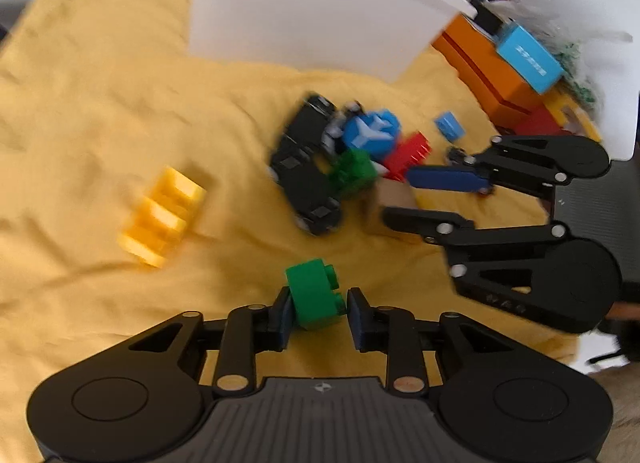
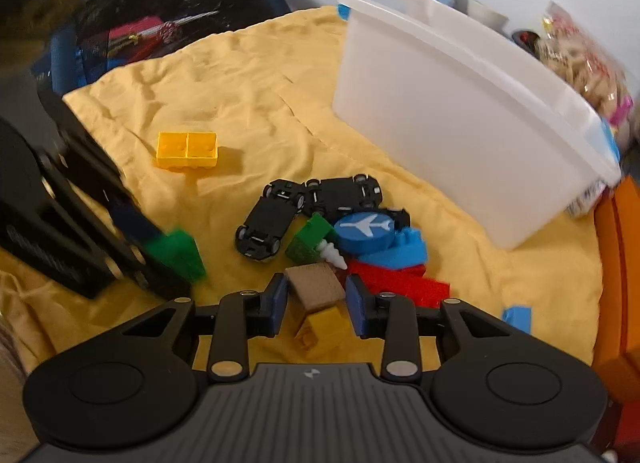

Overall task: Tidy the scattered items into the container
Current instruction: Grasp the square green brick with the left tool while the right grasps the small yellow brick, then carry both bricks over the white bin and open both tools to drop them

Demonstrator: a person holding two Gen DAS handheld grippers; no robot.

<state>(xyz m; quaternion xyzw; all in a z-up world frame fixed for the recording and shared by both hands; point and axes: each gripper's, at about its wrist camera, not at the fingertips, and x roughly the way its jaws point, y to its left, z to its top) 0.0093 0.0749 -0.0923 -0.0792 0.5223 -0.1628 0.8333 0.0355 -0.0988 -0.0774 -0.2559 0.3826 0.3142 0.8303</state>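
1. Grippers are both working low over the yellow cloth [image 2: 248, 75], which is covering the worktop; the white container [image 2: 460, 111] is standing at the far side, well apart from both.
2. Left gripper [image 1: 318, 309] is straddling a green brick [image 1: 314, 297]; the jaws are standing apart. The left pad looks to be touching the brick, while a gap is showing on the right side.
3. Right gripper [image 2: 316, 299] is straddling a brown wooden block [image 2: 316, 287], with jaws apart and not yet clamped. A yellow block [image 2: 324, 329] is lying just beneath.
4. Pile beside it: two black toy cars [image 2: 308, 207], blue airplane disc [image 2: 364, 229], red brick [image 2: 400, 283].
5. Judgement: centring each block between the pads before closing, then lifting straight up, is looking wise, so the red brick is not dragged along.
6. Yellow double brick [image 2: 187, 150] is lying apart, awaiting pickup.
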